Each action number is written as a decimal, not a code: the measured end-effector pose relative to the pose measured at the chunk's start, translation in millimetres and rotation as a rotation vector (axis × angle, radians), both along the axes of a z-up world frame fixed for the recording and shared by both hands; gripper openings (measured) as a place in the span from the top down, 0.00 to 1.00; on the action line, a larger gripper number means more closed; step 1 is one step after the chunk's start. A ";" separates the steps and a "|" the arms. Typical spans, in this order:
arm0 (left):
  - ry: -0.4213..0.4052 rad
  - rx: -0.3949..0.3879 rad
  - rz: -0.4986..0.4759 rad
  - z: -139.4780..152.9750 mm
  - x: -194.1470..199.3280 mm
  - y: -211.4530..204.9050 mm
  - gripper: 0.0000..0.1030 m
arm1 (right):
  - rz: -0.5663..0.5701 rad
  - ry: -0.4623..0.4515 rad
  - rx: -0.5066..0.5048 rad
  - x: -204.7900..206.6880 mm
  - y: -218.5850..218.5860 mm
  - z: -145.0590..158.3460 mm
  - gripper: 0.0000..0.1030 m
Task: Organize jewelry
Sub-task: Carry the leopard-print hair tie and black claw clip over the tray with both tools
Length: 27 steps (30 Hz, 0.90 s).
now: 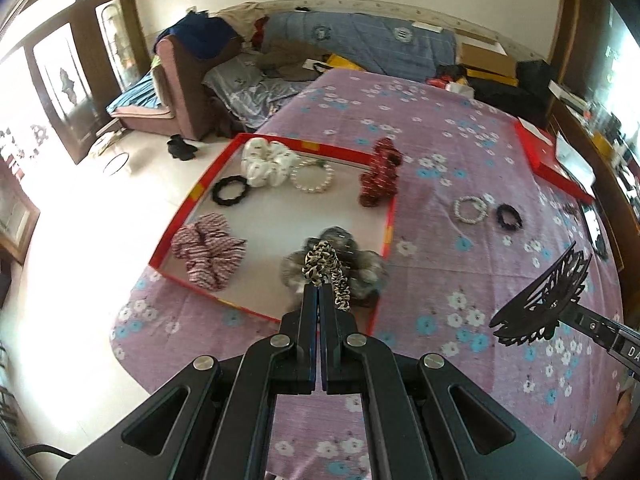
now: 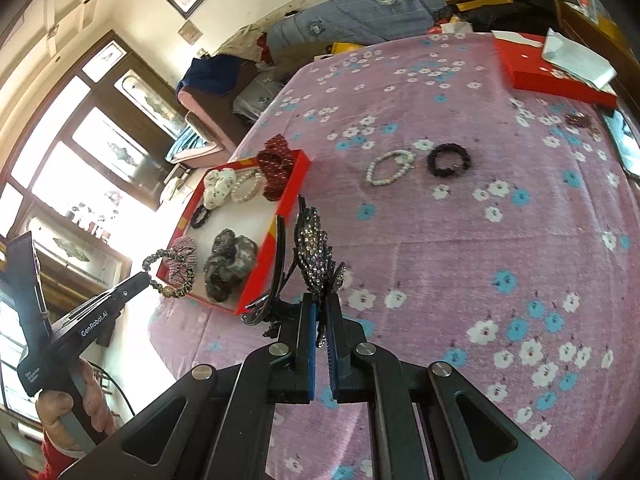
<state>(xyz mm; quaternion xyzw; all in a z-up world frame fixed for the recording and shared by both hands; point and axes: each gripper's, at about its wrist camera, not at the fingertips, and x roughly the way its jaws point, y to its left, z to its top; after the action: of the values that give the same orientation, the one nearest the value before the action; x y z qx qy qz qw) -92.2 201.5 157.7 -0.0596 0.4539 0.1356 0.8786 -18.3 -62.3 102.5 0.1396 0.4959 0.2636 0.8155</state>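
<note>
The left tongs (image 1: pixel 319 294) are pressed together, pinching a leopard-print scrunchie (image 1: pixel 326 270) that hangs over the near end of the red tray (image 1: pixel 390 226). The right tongs (image 2: pixel 320 304) pinch a black butterfly hair claw (image 2: pixel 316 256) studded with rhinestones, just right of that tray. Inside the tray, nearest the left tongs, lies a puffy grey scrunchie (image 1: pixel 360 258), left of it a striped pink one (image 1: pixel 208 250); beyond, a black beaded ring (image 1: pixel 231 191), a white printed scrunchie (image 1: pixel 264 162) and a pearl bracelet (image 1: pixel 313 178). A dark red scrunchie (image 1: pixel 380 174) straddles the far rim. Further right on the floral purple worktop (image 1: pixel 460 128), a pearl bracelet (image 2: pixel 390 168) and black bracelet (image 2: pixel 448 160) lie side by side, a red lid (image 2: pixel 552 72) beyond.
</note>
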 end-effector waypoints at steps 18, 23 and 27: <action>-0.012 -0.121 0.110 -5.1 -5.5 84.8 0.99 | 0.089 -0.001 -0.010 20.2 68.1 7.8 0.94; -0.002 -0.161 0.092 -15.2 -1.2 94.8 0.99 | 0.108 -0.004 -0.019 25.7 88.0 10.7 0.94; 0.008 -0.183 0.070 -24.1 6.2 96.6 0.99 | 0.112 -0.004 -0.026 31.6 101.3 11.9 0.94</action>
<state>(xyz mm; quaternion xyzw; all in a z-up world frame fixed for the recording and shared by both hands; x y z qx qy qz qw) -86.0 298.1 133.6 -0.1549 0.4656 0.1243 0.8624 13.3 39.0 114.4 0.1005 0.5047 0.3024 0.8023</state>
